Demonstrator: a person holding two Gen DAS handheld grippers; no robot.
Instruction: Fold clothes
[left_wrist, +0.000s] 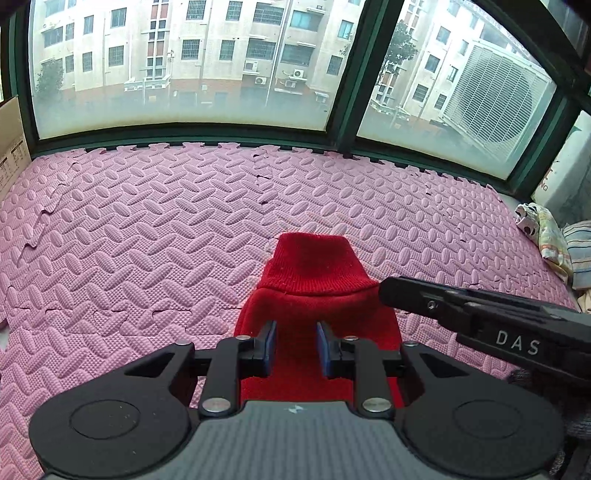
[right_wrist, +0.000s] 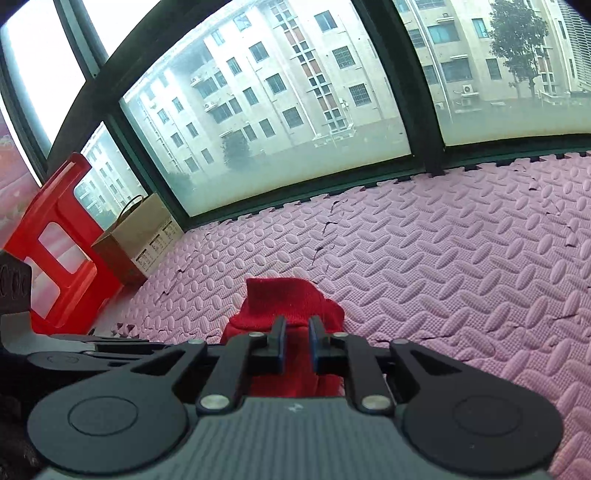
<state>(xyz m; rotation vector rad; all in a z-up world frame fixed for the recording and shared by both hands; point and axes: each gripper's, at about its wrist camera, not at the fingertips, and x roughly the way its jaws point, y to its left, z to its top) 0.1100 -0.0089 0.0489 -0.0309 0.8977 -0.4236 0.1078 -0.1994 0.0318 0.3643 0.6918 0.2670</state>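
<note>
A red knitted garment (left_wrist: 314, 280) lies folded into a narrow strip on the pink foam mat (left_wrist: 147, 229), its ribbed cuff end pointing toward the window. My left gripper (left_wrist: 296, 332) is open just above the garment's near part, fingers apart with red cloth showing between them. The right gripper comes in from the right in the left wrist view (left_wrist: 384, 291). In the right wrist view the same garment (right_wrist: 284, 299) lies under my right gripper (right_wrist: 296, 326), whose fingers stand slightly apart over the cloth. I cannot tell whether either holds cloth.
A window wall (left_wrist: 184, 74) runs along the mat's far edge. A cardboard box (right_wrist: 136, 236) and a red plastic stool (right_wrist: 59, 236) stand at the far left. A pile of other clothes (left_wrist: 554, 240) lies at the mat's right edge.
</note>
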